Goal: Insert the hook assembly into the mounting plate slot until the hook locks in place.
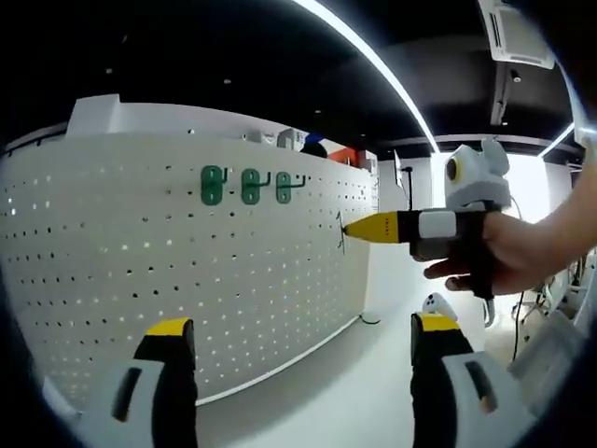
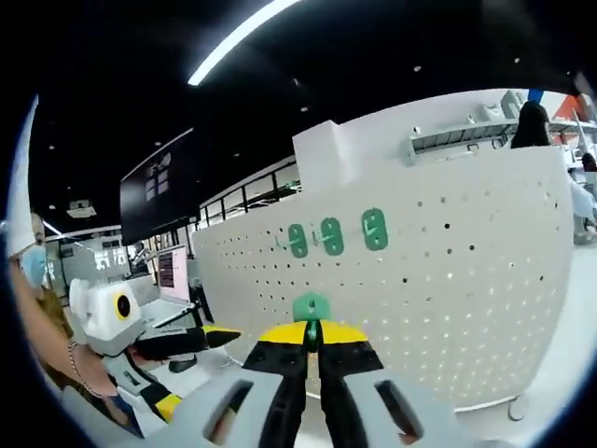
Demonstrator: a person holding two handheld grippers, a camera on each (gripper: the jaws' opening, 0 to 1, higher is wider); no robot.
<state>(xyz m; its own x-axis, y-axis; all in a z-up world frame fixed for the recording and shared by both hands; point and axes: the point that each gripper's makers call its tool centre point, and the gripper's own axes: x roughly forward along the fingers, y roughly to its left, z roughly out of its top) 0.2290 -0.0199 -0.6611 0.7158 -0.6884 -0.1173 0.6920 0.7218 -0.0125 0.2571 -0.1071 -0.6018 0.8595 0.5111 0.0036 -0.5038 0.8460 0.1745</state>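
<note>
1. A white pegboard (image 1: 187, 252) is standing upright on the white table (image 1: 373, 392), and three green hooks (image 1: 250, 185) are already being carried in its upper row of holes, side by side.
2. A fourth green hook (image 2: 311, 306) is being gripped in the right gripper (image 2: 312, 338); its yellow-tipped jaws are closed tight on it, and the hook is being held in front of the board, below the three mounted ones. If it is touching the board cannot be told.
3. The right gripper is being held by a hand (image 1: 508, 252) with its tips directed at the board's right part.
4. The left gripper (image 1: 303, 338) is being kept with jaws spread wide apart, nothing between them, facing the pegboard.
</note>
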